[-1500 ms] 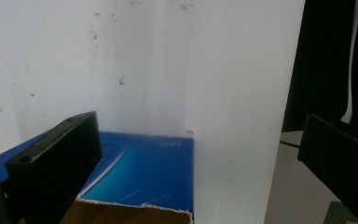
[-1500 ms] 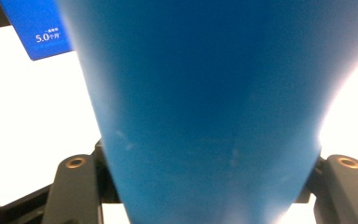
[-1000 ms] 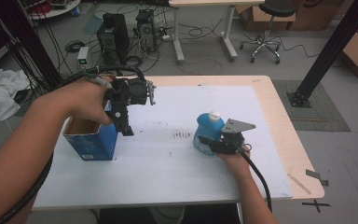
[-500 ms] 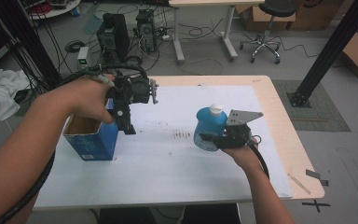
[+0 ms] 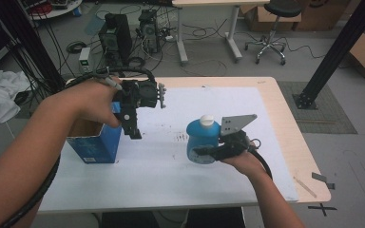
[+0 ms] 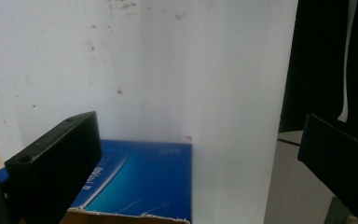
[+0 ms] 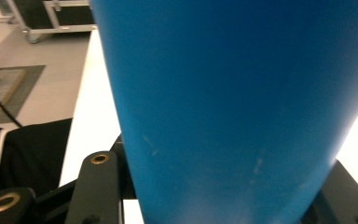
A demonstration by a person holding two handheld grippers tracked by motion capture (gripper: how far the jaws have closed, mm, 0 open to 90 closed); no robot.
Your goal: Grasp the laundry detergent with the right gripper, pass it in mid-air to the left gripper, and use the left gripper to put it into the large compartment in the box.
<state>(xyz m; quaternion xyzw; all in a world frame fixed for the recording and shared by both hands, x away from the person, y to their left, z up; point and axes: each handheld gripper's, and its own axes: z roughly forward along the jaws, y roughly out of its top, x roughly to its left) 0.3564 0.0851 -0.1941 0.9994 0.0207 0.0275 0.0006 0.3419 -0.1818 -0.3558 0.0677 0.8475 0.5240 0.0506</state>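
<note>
A person's right gripper (image 5: 208, 153) clamps its fingers on a blue bottle (image 5: 201, 140) with a white cap, held upright near the middle of the white-covered counter (image 5: 247, 109). To the left, the left gripper (image 5: 134, 131) hangs with fingers spread and empty just beside the right wall of an open blue carton (image 5: 95, 142). The grip sits low on the rounded body, so the bottle could tip or slip; the left fingers could also knock the light carton askew.
</note>
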